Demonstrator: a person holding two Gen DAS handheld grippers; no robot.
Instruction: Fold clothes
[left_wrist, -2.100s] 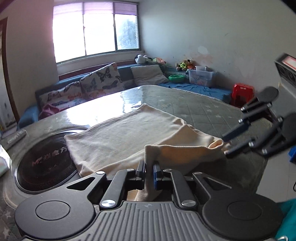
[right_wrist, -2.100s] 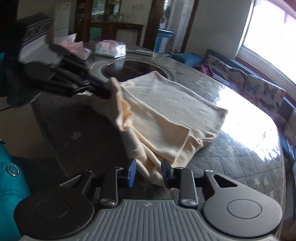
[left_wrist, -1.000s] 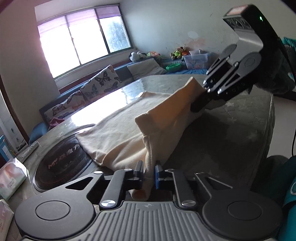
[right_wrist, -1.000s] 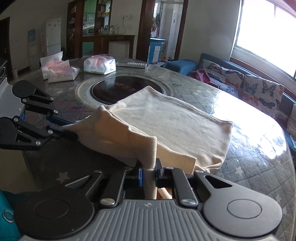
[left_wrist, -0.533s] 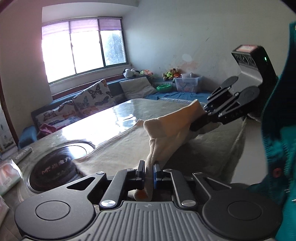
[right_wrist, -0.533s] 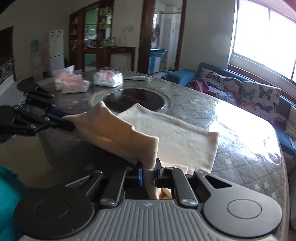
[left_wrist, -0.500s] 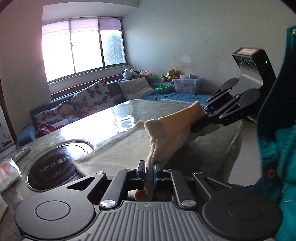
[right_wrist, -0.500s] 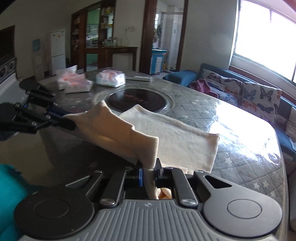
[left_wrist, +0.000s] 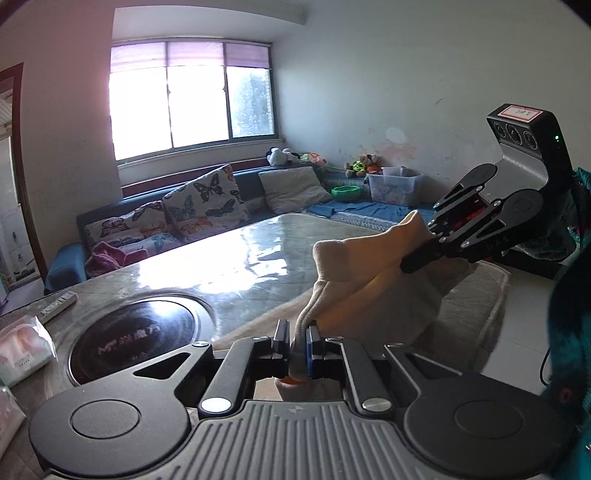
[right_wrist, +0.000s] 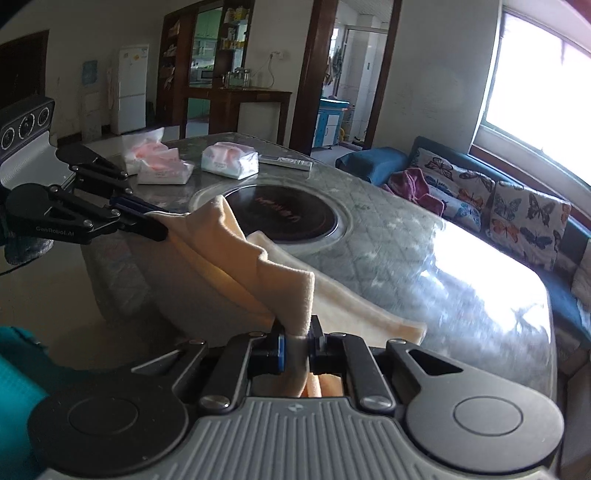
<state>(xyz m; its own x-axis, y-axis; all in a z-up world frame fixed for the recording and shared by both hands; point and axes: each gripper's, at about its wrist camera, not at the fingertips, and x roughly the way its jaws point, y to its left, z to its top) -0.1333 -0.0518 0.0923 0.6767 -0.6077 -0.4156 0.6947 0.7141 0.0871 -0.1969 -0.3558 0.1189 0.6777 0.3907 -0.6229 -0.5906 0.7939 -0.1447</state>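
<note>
A cream garment (left_wrist: 354, 273) hangs stretched between my two grippers above the near edge of the round table (left_wrist: 258, 243). My left gripper (left_wrist: 296, 345) is shut on one corner of it. My right gripper (right_wrist: 297, 345) is shut on the other corner. In the left wrist view the right gripper (left_wrist: 417, 258) holds its end up at the right; in the right wrist view the left gripper (right_wrist: 147, 225) holds its end at the left. The far part of the cream garment (right_wrist: 354, 299) still lies on the table (right_wrist: 461, 258).
A black round hotplate (right_wrist: 284, 214) sits in the table's middle. Tissue packs (right_wrist: 229, 158) and a remote (right_wrist: 284, 160) lie beyond it. A sofa with butterfly cushions (left_wrist: 199, 206) runs under the window. A teal sleeve (left_wrist: 576, 332) is at the right edge.
Both grippers have lifted the garment's near edge higher and pulled it back toward the table's edge; less cloth now lies flat on the table. The right gripper shut on its corner about a second ago.
</note>
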